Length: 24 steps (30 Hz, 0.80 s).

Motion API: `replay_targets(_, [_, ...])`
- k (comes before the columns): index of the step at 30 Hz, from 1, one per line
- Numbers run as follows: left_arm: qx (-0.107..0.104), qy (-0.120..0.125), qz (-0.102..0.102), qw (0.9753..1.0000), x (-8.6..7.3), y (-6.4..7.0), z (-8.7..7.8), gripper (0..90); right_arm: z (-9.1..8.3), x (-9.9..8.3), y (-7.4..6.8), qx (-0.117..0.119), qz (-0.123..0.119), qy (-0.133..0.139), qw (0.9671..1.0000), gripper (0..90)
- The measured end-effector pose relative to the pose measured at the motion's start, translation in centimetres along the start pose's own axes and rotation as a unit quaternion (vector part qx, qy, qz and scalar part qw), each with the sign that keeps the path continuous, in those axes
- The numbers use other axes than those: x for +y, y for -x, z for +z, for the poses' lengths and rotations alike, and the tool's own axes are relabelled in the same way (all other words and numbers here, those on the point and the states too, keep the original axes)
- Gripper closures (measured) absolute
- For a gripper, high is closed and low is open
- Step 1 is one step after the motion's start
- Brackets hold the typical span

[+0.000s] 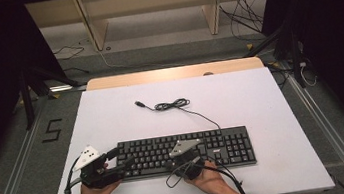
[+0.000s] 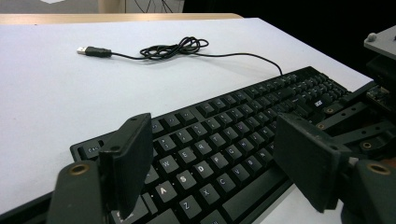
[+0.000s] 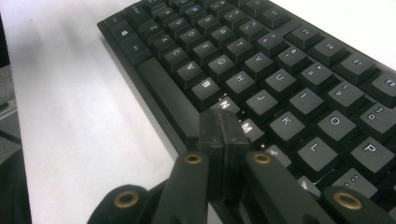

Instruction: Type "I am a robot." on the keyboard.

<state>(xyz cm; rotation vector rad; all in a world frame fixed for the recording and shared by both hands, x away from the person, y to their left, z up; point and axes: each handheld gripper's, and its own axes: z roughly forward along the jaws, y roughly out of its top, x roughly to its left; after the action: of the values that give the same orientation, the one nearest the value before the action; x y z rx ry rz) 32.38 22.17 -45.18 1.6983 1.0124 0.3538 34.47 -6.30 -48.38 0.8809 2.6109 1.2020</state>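
Black keyboard (image 1: 187, 151), white-lettered keys, coiled cable (image 1: 173, 105)

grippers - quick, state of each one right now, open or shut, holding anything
Left gripper: open, jaws wide apart over the left end of the keyboard, holding nothing.
Right gripper: shut, jaws pressed together with nothing between them, tips at the N and M keys.

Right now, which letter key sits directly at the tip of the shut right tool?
The N key: the right tool tip touches it; B and M flank it.
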Motion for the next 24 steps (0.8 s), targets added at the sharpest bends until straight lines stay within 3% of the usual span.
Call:
replay_targets(6, [0.001, -0.001, 0.000, 1.0000, 0.0, -0.1, 0.0, 28.3, -0.2, 0.1, 0.0, 0.006, 0.007, 0.003, 1.0000, 90.0])
replay_targets(11, [0.002, -0.001, 0.000, 1.0000, 0.0, -0.1, 0.0, 28.3, -0.9, 0.3, 0.3, 0.012, 0.021, 0.026, 0.9994, 86.7])
replay_targets(14, [0.002, -0.001, 0.000, 1.0000, 0.0, -0.2, 0.0, 28.2, -1.5, 0.4, 0.5, 0.017, 0.026, 0.042, 0.9986, 81.2])
replay_targets(16, [0.002, -0.002, 0.000, 1.0000, 0.0, -0.2, 0.0, 28.3, -2.2, 0.5, 0.7, 0.020, 0.030, 0.053, 0.9980, 71.9])
replay_targets(19, [0.004, -0.004, 0.000, 1.0000, 0.0, -0.2, 0.1, 28.3, -2.6, 0.5, 0.9, 0.022, 0.034, 0.059, 0.9974, 69.6])
replay_targets(24, [0.005, -0.006, 0.000, 1.0000, -0.1, -0.3, 0.1, 28.3, -3.6, 0.6, 1.3, 0.021, 0.044, 0.075, 0.9960, 56.2])
